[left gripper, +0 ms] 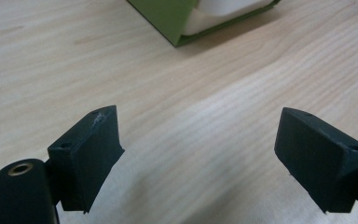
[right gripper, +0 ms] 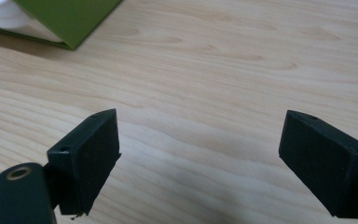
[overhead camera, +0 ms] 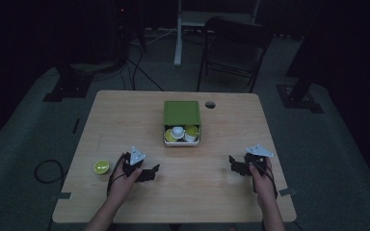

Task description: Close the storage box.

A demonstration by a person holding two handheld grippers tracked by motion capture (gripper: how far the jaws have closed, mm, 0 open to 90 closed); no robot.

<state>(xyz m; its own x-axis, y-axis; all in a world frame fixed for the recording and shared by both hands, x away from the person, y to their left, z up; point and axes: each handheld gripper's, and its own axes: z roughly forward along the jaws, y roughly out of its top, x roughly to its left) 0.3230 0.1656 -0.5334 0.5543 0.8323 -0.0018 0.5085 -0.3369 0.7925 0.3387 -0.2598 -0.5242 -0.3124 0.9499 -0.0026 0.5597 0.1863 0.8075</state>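
Observation:
A green box [overhead camera: 181, 113] with its lid slid partly back sits at the table's middle, and yellow and white capsules [overhead camera: 181, 134] lie in its exposed front part. One yellow capsule [overhead camera: 101, 167] rests alone on the wood at the left. My left gripper [overhead camera: 152, 172] lies low over the table right of that capsule, open, with bare wood between its jaws; its own view catches the box corner [left gripper: 177, 18] ahead. My right gripper [overhead camera: 234, 163] hovers at the right, open and empty, with the box corner [right gripper: 70, 21] at its upper left.
The wooden table [overhead camera: 125, 115] has a round cable hole [overhead camera: 210, 104] behind the box. A dark folding chair [overhead camera: 233, 50] and a white stand [overhead camera: 178, 33] are on the floor beyond the far edge. Cables lie on the floor at left.

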